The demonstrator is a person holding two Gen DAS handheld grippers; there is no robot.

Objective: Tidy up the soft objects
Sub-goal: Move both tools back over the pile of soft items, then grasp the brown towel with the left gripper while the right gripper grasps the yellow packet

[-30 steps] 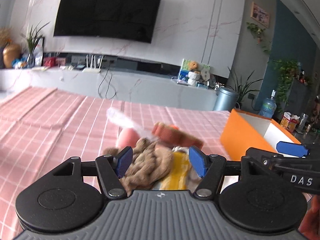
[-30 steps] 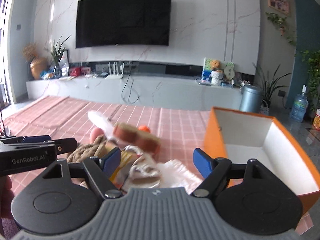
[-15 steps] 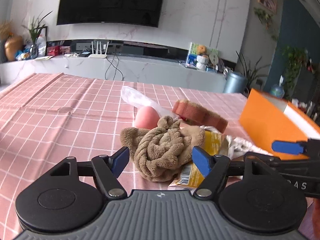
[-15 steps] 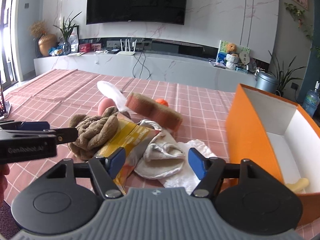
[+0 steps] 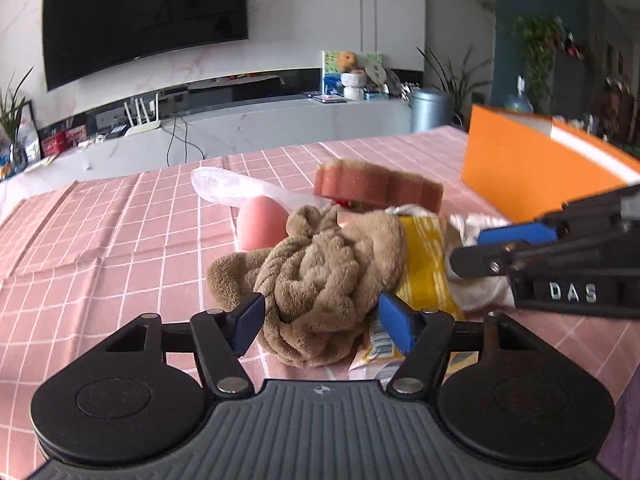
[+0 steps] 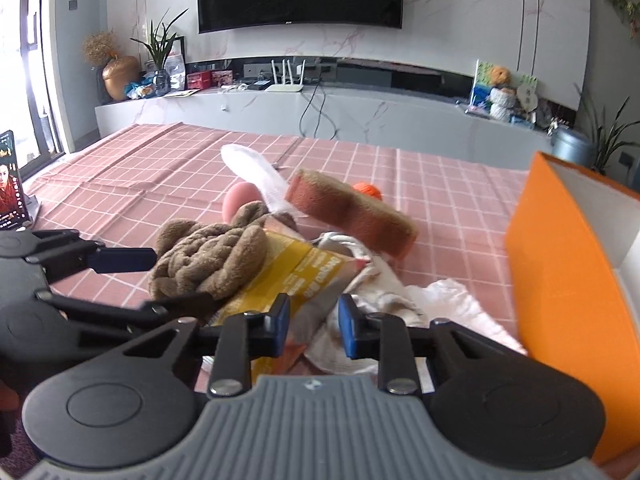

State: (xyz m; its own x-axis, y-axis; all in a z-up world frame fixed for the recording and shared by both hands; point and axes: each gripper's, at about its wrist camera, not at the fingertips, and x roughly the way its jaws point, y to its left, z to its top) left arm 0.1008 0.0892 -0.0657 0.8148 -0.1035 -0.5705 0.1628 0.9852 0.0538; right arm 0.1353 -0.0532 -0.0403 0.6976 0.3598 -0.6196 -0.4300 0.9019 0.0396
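Holding our left tool point(image 5: 320, 322) wide open around the brown plush towel point(image 5: 320, 272), we gripped nothing. Our right tool point(image 6: 313, 325), jaws half closed, straddled the yellow snack packet point(image 6: 298, 280) edge; whether it gripped, we couldn't tell. The orange box point(image 6: 560, 256) stood at three o'clock on the pink-checked surface point(image 6: 120, 184).
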